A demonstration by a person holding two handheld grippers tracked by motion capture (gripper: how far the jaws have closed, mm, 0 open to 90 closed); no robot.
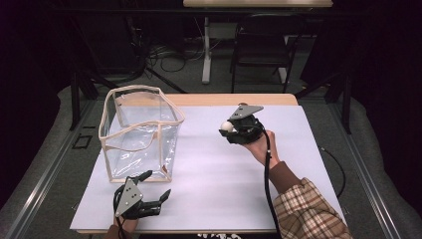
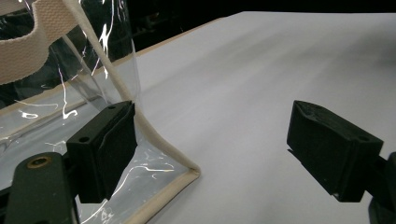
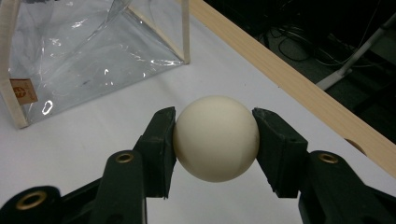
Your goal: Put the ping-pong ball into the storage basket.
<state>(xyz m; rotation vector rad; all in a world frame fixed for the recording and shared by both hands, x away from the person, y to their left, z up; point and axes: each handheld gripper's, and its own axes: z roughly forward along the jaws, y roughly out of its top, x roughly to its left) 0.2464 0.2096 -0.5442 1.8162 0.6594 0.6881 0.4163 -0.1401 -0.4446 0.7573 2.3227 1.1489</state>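
**White ball clamped in the right gripper, clear bag at the left**

In the high view the right gripper (image 1: 228, 128) sits just right of the frame's centre, raised over the white sheet (image 1: 214, 174) that covers the counter (image 1: 224, 99). Its jaws are closed on a white ball (image 1: 227, 126), which shows at the gripper's left tip. The right gripper view gives the grip plainly: the ball (image 3: 216, 138) fills the middle of the frame, one black pad pressed against each side of it, with the white sheet below.

A clear plastic bag (image 1: 139, 132) with cream fabric edging stands open-topped at the left centre of the high view, well apart from the ball. In the right gripper view the bag (image 3: 88, 51) takes the upper left of the frame, with a small brown label (image 3: 24, 91) at its left edge; the counter's wooden rim (image 3: 289, 84) runs diagonally down the right side.

The left gripper (image 1: 152, 186) lies at the lower left of the high view, just below the bag's near bottom edge, its jaws spread wide with nothing between them. In the left gripper view one jaw stands at the lower left right against the bag's cream-edged corner (image 2: 184, 175), while the other stands far off at the lower right over bare white sheet. Whether the near jaw actually touches the bag I cannot tell.

A plaid sleeve (image 1: 308, 209) enters from the lower right of the high view.
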